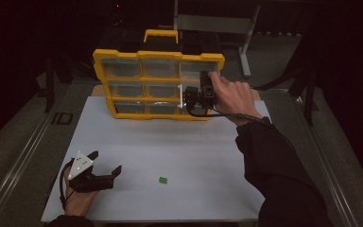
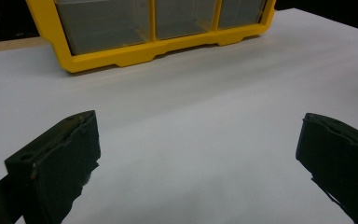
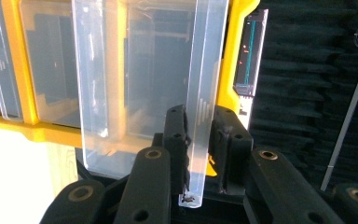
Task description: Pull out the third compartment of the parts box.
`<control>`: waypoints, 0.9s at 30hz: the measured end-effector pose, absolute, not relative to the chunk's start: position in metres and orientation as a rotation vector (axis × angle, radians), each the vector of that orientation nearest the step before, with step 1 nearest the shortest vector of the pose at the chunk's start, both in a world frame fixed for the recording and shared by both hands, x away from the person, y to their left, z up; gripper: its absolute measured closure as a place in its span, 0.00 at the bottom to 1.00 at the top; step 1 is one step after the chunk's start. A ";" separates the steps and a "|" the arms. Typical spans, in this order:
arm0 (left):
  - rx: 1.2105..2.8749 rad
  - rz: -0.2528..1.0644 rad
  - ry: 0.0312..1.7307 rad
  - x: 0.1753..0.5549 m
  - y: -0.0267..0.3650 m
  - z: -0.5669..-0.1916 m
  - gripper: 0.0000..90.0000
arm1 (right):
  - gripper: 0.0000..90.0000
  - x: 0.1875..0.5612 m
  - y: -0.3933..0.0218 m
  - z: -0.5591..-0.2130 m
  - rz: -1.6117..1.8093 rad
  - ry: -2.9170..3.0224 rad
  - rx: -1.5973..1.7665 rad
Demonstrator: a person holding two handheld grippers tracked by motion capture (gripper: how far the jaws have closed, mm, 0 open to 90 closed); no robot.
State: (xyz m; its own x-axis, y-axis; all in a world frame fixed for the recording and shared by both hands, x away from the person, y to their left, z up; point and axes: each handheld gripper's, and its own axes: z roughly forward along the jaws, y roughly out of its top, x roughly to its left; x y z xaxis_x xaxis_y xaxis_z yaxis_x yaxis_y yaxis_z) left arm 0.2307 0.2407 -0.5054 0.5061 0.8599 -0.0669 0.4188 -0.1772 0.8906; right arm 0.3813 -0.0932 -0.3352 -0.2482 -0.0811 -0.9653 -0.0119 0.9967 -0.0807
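Near the table's front edge, the left gripper [image 1: 105,164] is held idle with jaws spread wide on nothing. Farther back, a clear drawer [image 3: 205,74] at the yellow organizer's [image 1: 123,58] right column is pinched by its front wall in the right gripper [image 3: 199,135], ready to be drawn outward toward the person.

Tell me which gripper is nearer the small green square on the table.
Left. The left gripper rests on the table beside the green square; the right gripper is far back, clamped on a clear drawer of the yellow organizer.
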 end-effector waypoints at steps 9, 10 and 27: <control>1.790 0.579 1.074 0.231 0.241 -0.505 0.00 | 0.85 0.376 -0.093 -0.335 -0.064 1.822 -0.069; 1.790 0.579 1.074 0.231 0.241 -0.505 0.00 | 0.85 0.375 -0.093 -0.335 -0.063 1.822 -0.070; 1.794 0.579 1.073 0.231 0.240 -0.505 0.00 | 0.85 0.357 -0.094 -0.334 -0.067 1.827 -0.096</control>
